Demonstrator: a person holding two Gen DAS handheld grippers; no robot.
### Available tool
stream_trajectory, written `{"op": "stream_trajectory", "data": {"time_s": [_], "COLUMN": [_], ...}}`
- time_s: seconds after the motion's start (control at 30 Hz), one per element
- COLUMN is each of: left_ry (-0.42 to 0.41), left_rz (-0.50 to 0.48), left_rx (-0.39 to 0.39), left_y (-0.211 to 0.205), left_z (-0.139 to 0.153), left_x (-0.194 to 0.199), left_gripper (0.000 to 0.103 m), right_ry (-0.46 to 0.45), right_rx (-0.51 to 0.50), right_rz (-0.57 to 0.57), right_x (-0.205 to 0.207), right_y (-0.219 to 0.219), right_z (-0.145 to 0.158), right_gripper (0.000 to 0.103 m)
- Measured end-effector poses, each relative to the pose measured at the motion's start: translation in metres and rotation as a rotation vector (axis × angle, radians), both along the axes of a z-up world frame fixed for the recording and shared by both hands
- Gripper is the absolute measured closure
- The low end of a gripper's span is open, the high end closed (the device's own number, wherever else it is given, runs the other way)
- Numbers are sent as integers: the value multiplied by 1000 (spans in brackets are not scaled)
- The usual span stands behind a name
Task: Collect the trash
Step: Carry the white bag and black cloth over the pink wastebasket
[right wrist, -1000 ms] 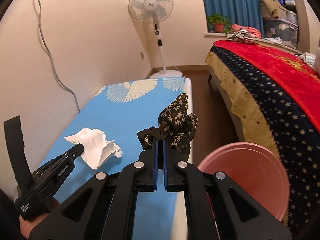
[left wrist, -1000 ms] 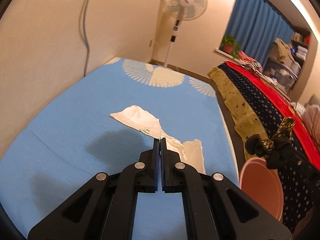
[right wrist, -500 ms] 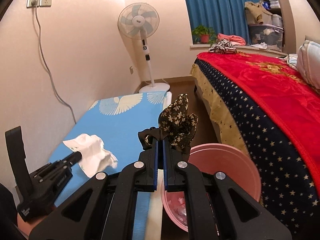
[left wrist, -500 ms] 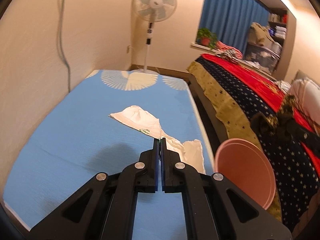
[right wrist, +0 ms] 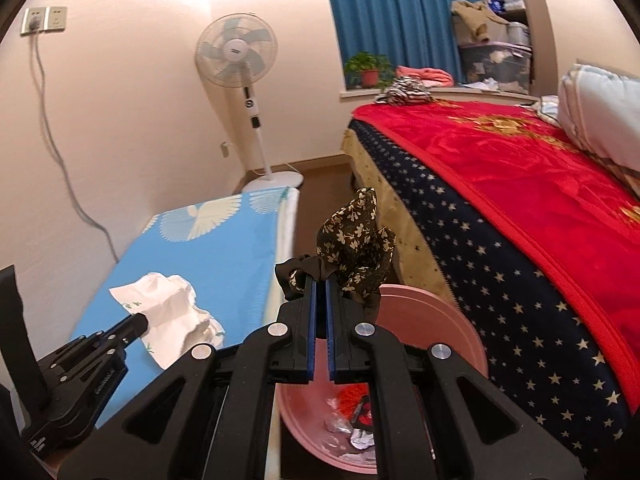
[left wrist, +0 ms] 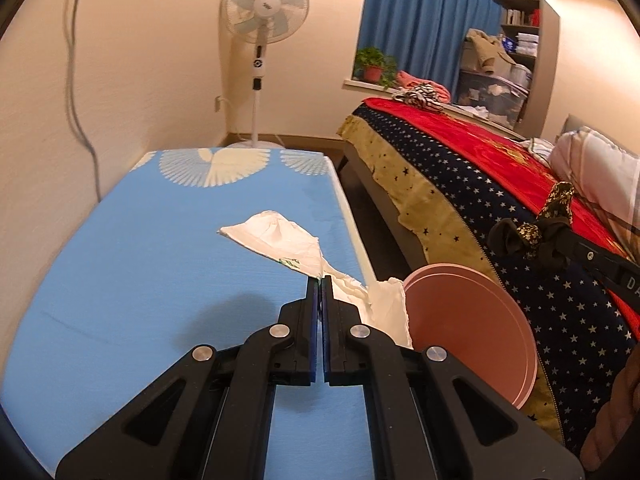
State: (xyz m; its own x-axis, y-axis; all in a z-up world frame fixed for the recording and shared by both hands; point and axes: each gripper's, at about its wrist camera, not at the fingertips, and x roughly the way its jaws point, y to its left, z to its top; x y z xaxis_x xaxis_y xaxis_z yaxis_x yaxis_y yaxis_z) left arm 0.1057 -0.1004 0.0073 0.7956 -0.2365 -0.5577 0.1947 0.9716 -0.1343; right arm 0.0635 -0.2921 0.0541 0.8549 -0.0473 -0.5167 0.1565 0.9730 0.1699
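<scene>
Both jaws are clamped: my left gripper pinches a white tissue over the blue mat, my right gripper grips a dark floral scrap. At 5 o'clock below it sits the pink bin, beside the bed.

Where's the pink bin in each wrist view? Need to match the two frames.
Left wrist: pink bin at lower right, beside the blue mat's edge, below the bed.
Right wrist: bin at bottom centre, partly behind the right gripper, trash visible inside.
Shared landmark: the fan against the back wall.
</scene>
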Motion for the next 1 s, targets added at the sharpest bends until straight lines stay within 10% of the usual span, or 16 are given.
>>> {"op": "stream_trajectory", "data": {"time_s": [1.0], "left_ry": [-19], "left_rz": [-220], "left_rx": [-21], "left_y": [-77], "left_z": [-10], "left_x": [17], "left_gripper": [102], "right_ry": [50], "right_rx": [-29], "right_rz": [-205], "right_x": [7], "right_y": [-41], "right_z": [-18], "right_gripper": [99]}}
